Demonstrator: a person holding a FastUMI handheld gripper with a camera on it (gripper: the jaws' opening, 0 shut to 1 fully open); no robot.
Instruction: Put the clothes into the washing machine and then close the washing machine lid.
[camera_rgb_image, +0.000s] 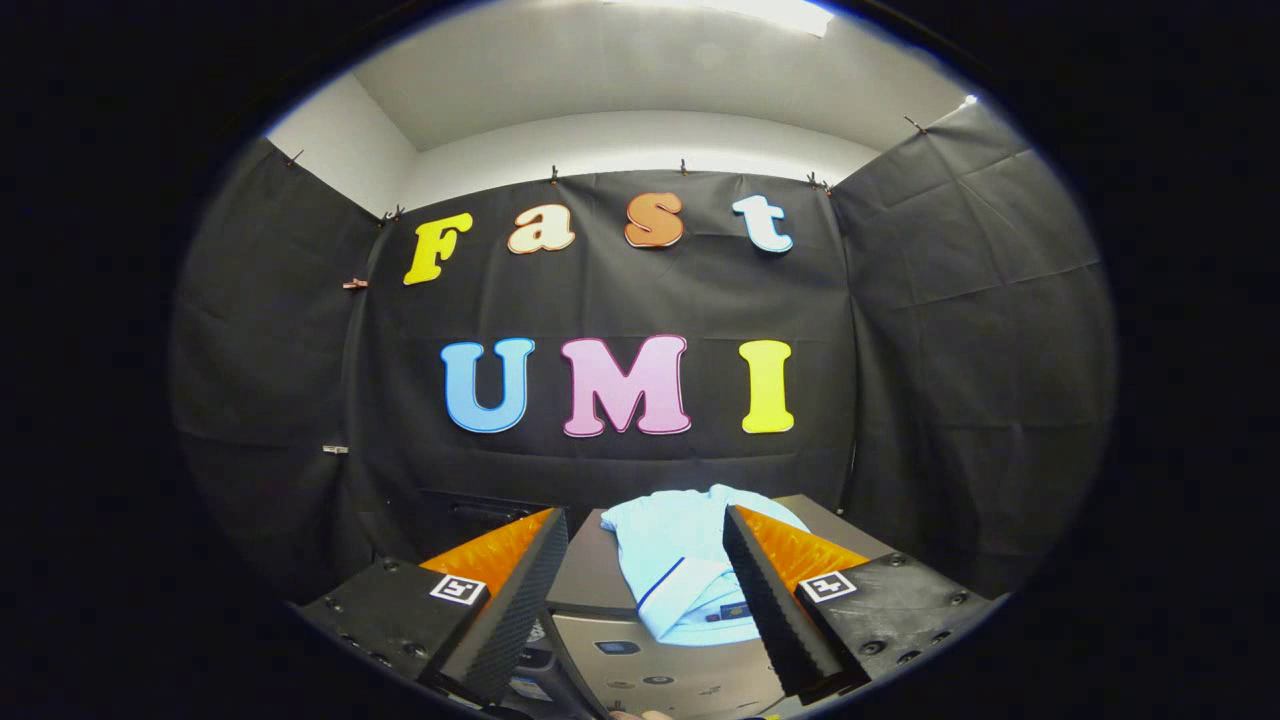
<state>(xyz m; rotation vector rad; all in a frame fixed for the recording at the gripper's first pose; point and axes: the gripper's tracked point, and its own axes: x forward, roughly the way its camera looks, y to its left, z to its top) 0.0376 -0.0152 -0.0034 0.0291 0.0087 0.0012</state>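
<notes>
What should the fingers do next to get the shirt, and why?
Probably dip down and forward over the shirt, then close. The gripper is open, its fingers spread to either side of the shirt and not pressing it. The shirt lies bunched on the washer's closed lid, just ahead between the fingers, so nothing is held yet.

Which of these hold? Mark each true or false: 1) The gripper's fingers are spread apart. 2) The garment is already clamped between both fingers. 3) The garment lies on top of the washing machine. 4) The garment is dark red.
1) True: the gripper is open, fingers apart.
2) False: the garment lies beyond and between the fingers, and neither presses on it.
3) True: it rests on the washing machine, draped over its front edge.
4) False: it is pale, whitish-blue with a dark stripe.
</notes>
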